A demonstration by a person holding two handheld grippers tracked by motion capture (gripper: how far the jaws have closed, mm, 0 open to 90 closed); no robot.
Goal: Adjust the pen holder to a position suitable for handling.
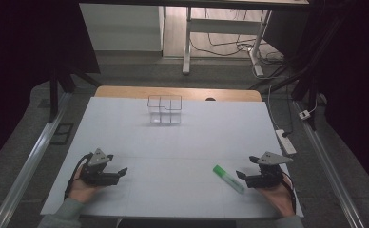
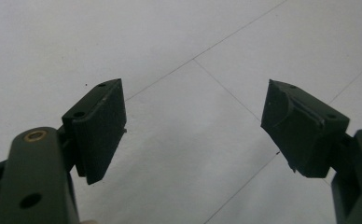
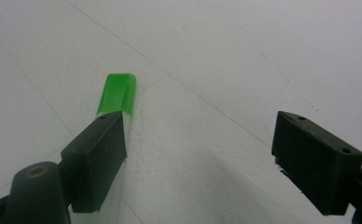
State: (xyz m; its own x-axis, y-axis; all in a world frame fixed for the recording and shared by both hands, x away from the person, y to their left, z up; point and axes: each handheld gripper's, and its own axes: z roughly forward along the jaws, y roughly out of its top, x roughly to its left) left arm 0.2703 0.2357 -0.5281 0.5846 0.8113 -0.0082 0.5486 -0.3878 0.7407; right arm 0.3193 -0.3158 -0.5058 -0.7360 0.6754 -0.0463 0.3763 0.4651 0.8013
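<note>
Both tools rest released on the white worktop (image 1: 173, 142): the left tool (image 1: 121, 173) grasps nothing, and a green-capped marker (image 1: 228, 179) lies just beside the right tool (image 1: 241, 176).

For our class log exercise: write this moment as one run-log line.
left hand-held gripper: open, empty | right hand-held gripper: open, beside green-capped marker | clear divided box: far centre, untouched

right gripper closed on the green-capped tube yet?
No, the right gripper has its jaws wide apart, and the green-capped tube lies on the table behind its left jaw, not between them.
</note>
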